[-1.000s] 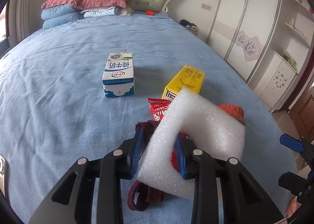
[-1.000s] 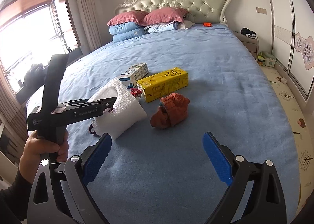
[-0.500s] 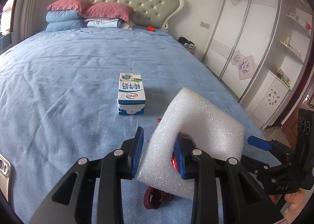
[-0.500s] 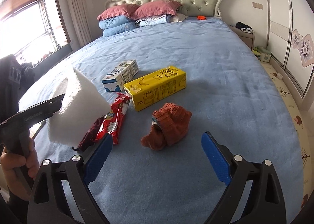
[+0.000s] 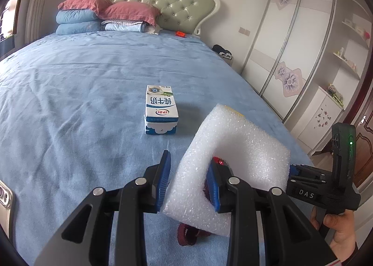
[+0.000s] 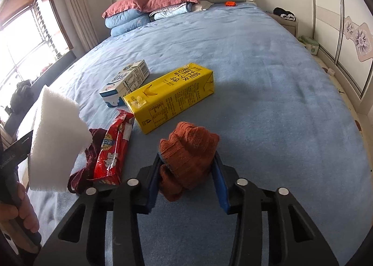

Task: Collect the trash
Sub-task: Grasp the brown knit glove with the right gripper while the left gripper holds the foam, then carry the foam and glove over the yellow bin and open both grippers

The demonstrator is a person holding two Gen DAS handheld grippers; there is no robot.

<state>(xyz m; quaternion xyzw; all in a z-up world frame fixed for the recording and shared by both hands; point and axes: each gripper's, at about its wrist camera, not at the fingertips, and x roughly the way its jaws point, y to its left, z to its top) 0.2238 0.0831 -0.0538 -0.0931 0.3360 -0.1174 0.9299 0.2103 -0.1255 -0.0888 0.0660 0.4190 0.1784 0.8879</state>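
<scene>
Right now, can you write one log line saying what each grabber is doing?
left gripper: shut on white foam | right gripper: just closed around orange knit bundle | on bed: yellow carton, milk carton, red wrapper

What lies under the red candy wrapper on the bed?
A dark maroon knitted cloth shows beneath the red candy wrapper, poking out at its left side. How far it runs underneath is covered, partly also by the white foam sheet.

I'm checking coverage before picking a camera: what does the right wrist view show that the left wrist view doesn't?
Only the right wrist: the right gripper, whose jaws have just been closing, around the orange knit item, and the whole yellow carton.
Only the left wrist: the left gripper shut on the white foam piece, and the wardrobe doors.
Both: the foam piece, the milk carton.
</scene>
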